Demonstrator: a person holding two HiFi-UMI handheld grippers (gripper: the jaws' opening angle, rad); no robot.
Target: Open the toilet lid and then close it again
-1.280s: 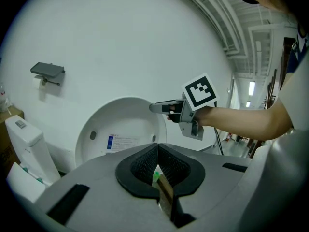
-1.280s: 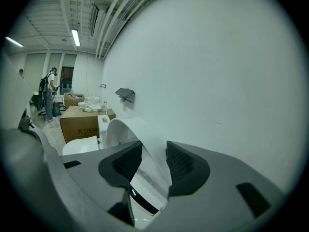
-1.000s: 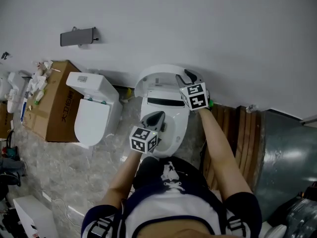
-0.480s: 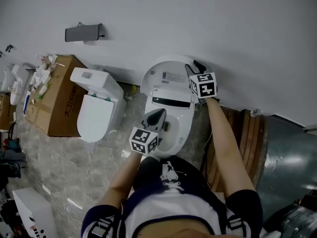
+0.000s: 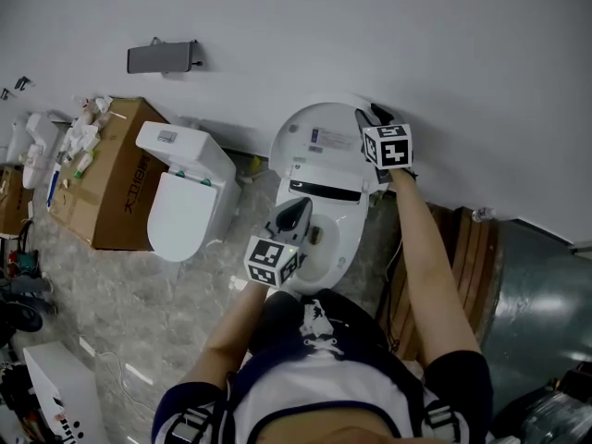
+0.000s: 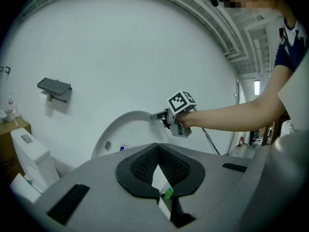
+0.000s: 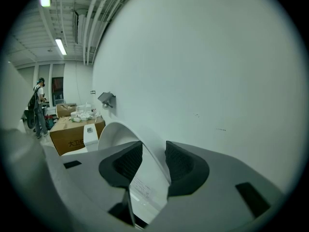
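Your right gripper (image 5: 373,116) is pinching the upper rim of the white oval plastic toilet lid (image 5: 319,137). In the right gripper view the lid's thin edge runs up between the two black pads (image 7: 181,163), one on each face. That lid stands raised, nearly upright and near the plain white wall (image 5: 388,26), at 12 o'clock from the white ceramic toilet bowl (image 5: 326,248). Your grip sits at about 2 o'clock on its curve.

Your left gripper (image 5: 294,213) hangs above the bowl's 10 o'clock side, jaws pressed together at the tips, holding nothing. Its view looks across at the lifted lid and your bare forearm (image 6: 231,115).

At 9 o'clock from the bowl stands a second white toilet (image 5: 180,211) with its lid down, and beyond it a brown cardboard box (image 5: 111,188). A grey wall bracket (image 5: 162,56) hangs at 11 o'clock.
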